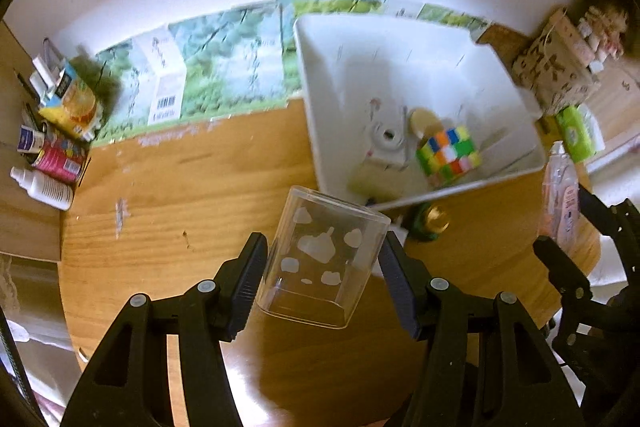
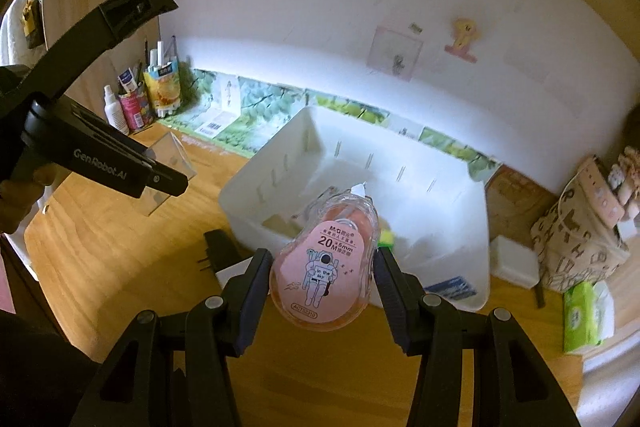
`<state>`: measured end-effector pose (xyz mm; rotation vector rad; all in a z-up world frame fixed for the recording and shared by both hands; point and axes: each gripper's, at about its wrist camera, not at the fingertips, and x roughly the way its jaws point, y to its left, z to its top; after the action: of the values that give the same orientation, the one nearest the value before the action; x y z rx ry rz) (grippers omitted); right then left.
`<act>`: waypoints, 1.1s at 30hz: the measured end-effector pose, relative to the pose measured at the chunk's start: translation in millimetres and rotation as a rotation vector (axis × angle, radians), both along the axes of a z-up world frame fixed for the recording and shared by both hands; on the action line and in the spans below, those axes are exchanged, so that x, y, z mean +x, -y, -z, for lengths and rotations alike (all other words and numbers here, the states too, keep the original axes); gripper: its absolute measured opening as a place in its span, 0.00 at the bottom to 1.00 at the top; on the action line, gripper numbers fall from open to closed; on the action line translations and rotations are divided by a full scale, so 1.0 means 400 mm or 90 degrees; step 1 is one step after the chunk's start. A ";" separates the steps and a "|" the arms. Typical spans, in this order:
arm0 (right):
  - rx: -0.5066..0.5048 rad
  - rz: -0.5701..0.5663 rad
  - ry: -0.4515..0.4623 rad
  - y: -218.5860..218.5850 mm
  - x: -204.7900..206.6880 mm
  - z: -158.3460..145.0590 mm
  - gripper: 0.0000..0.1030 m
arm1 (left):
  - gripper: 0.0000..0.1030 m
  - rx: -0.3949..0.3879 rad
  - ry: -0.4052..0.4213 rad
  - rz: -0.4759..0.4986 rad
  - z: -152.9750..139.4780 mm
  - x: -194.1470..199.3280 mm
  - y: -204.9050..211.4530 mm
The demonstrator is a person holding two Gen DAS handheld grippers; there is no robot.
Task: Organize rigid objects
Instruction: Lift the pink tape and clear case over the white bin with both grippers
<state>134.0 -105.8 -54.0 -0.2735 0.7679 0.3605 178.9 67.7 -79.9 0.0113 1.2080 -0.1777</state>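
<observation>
- My left fingers (image 1: 322, 283) clamp one clear cup (image 1: 324, 259) above the table (image 1: 168, 195).
- My right fingers (image 2: 323, 277) pinch one pink tape (image 2: 326, 263) before the bin (image 2: 476, 227).
- Only the left view shows one cube (image 1: 448, 157) inside.

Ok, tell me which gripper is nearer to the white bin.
Right. The right gripper, shut on the pink correction tape, is at the white bin's near wall. The left gripper, holding the clear plastic cup, hangs further back over the table.

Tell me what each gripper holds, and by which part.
Left gripper holds the clear cup by its side walls. Right gripper holds the pink correction tape by its edges.
</observation>
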 end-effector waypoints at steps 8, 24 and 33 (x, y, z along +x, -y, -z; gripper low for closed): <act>0.001 -0.006 0.027 0.061 0.065 -0.029 0.51 | 0.60 -0.036 0.068 -0.020 -0.055 0.030 0.040; 0.035 0.001 0.048 0.148 0.170 0.020 0.51 | 0.60 -0.127 0.167 -0.088 -0.055 0.089 0.088; 0.072 0.009 0.046 0.171 0.224 0.065 0.51 | 0.60 -0.143 0.206 -0.119 -0.031 0.116 0.094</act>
<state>223.7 -174.0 -79.9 -0.1742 0.6753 0.3765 225.5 30.2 -67.4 -0.2593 0.8563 -0.1410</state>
